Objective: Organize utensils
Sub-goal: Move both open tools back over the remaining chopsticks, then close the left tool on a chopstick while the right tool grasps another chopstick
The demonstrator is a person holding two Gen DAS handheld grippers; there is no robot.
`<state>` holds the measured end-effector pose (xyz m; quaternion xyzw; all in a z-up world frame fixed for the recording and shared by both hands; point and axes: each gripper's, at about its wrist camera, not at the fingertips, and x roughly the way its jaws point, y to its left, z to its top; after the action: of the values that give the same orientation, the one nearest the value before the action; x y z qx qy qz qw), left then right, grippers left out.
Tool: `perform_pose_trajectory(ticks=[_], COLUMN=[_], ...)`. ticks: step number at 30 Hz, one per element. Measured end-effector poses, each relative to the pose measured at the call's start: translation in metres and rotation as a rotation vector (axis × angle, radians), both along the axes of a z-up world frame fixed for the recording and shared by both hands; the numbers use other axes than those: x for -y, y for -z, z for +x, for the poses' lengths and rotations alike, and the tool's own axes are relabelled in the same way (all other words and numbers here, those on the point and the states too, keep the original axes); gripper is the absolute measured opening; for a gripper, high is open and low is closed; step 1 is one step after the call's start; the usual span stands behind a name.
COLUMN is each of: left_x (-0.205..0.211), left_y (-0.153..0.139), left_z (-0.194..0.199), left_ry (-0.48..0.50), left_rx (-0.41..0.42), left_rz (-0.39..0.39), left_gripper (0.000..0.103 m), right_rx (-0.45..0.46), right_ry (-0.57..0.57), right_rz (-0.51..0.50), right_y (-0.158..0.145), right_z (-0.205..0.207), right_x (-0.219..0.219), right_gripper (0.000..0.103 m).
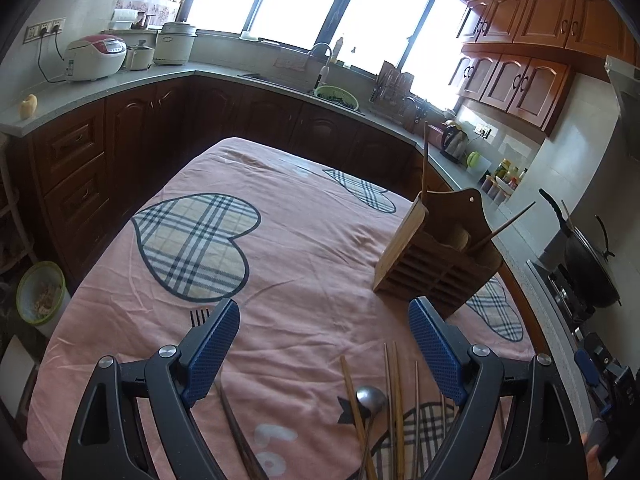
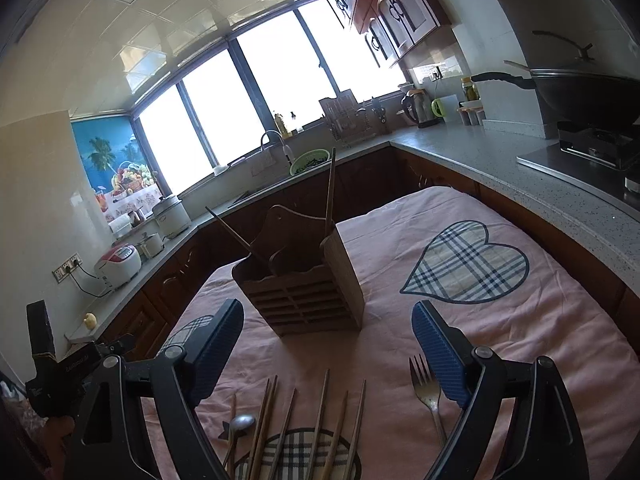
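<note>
A wooden utensil holder (image 1: 436, 256) stands on the pink cloth with heart patches (image 1: 320, 208); two chopsticks (image 1: 425, 160) stick up out of it. My left gripper (image 1: 324, 304) is open and holds nothing, short of the holder and to its left. Loose chopsticks (image 1: 394, 400), a metal spoon (image 1: 371, 398) and a fork (image 1: 199, 316) lie on the cloth near its fingers. In the right wrist view the holder (image 2: 304, 292) stands straight ahead of my right gripper (image 2: 328, 306), which is open with nothing in it. Several chopsticks (image 2: 320, 420), the spoon (image 2: 242, 422) and a fork (image 2: 426, 384) lie below it.
Kitchen counters (image 2: 500, 160) wrap around the table on three sides. A wok (image 2: 588, 92) sits on the stove at the right, a kettle (image 2: 418, 110) and a sink (image 1: 280, 80) at the back, a rice cooker (image 1: 96, 56) at the left. A green bowl (image 1: 40, 296) stands low beside the table.
</note>
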<state>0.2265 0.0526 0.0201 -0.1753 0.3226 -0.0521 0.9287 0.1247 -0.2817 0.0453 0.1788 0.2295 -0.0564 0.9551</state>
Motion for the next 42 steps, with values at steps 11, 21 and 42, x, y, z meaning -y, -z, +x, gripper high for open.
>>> perform_pose_trajectory(ticks=[11, 21, 42], left_x=[0.006, 0.025, 0.083], left_y=[0.008, 0.014, 0.042], left_z=[-0.032, -0.028, 0.059], left_ry=[0.042, 0.083, 0.169], left_rx=[-0.037, -0.083, -0.242], left_rz=[0.022, 0.066, 0.203], left_gripper=[0.087, 0.086, 0.074], right_rx=[-0.063, -0.109, -0.280], right_ry=[-0.012, -0.042, -0.050], right_rz=[-0.049, -0.064, -0.018], right_y=[0.024, 0.038, 0.078], right_z=[-0.040, -0.042, 0.014], right_x=[-0.020, -0.030, -0.016], right_gripper=[0.088, 0.088, 0.050])
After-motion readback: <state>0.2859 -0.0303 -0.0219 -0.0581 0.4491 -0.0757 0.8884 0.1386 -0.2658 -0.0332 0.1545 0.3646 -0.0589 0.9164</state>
